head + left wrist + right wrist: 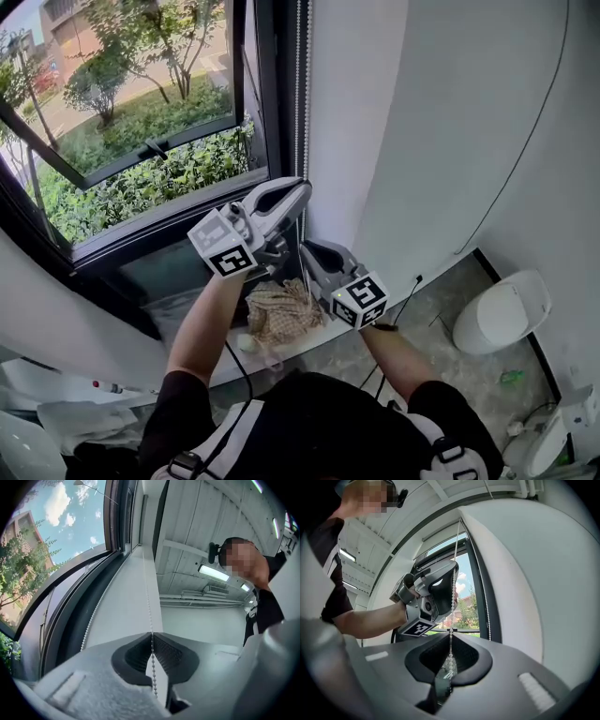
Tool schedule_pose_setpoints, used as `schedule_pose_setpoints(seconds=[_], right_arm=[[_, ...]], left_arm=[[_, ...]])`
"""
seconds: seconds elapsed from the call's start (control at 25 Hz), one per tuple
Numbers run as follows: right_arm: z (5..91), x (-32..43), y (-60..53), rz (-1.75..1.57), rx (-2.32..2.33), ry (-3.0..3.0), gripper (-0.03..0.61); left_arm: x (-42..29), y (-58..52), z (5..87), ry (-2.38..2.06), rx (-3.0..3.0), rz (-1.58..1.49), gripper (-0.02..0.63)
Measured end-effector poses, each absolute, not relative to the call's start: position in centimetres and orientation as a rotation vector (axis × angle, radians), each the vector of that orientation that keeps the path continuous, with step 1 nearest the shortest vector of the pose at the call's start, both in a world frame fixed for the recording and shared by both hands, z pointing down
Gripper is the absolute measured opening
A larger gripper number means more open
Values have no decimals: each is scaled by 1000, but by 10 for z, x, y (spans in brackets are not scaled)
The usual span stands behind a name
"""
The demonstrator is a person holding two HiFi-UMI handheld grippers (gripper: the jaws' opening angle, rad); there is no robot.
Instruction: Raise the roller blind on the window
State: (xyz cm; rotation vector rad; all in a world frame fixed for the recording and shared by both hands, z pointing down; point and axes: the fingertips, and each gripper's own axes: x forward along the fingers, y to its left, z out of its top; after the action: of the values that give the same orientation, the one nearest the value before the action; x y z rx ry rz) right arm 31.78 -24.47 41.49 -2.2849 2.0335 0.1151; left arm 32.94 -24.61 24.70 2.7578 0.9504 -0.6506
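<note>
A white bead chain (301, 84) hangs down the dark window frame (270, 112), beside the white wall. My left gripper (302, 192) is shut on one strand of the chain (149, 602), which passes between its pads and runs up out of them; a second strand (93, 617) hangs free to the left. Just below it, my right gripper (305, 247) is shut on the same chain (451, 639). In the right gripper view the left gripper (453, 581) sits higher on the chain, which goes on up to the window top (456, 545). The glass (141, 122) is uncovered.
A woven beige cloth (281, 314) lies on the sill below both grippers. On the floor at right stands a white bin (502, 314). A thin black cable (530, 131) runs down the white wall. The person's arms reach up from below.
</note>
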Motion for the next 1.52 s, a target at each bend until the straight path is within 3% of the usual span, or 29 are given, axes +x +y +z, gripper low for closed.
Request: schedule_pose_setpoints(seconds=[0.48,0.68,0.96,1.52], right_arm=[[514,313,-242,-256,-2376,2149,20],[455,317,-237,-53,-2327,2084,64],[343,314,-228,299,-2248,2007,78],[234,323,-267,540,-2277,1982,75]], left_arm=[[334,-255,351,780,2793,-440,11],[334,-256,348,768,2805,-446,11],[332,-259,349,755,2777,-460,11],[322,-252,354,777,2744,-451,9]])
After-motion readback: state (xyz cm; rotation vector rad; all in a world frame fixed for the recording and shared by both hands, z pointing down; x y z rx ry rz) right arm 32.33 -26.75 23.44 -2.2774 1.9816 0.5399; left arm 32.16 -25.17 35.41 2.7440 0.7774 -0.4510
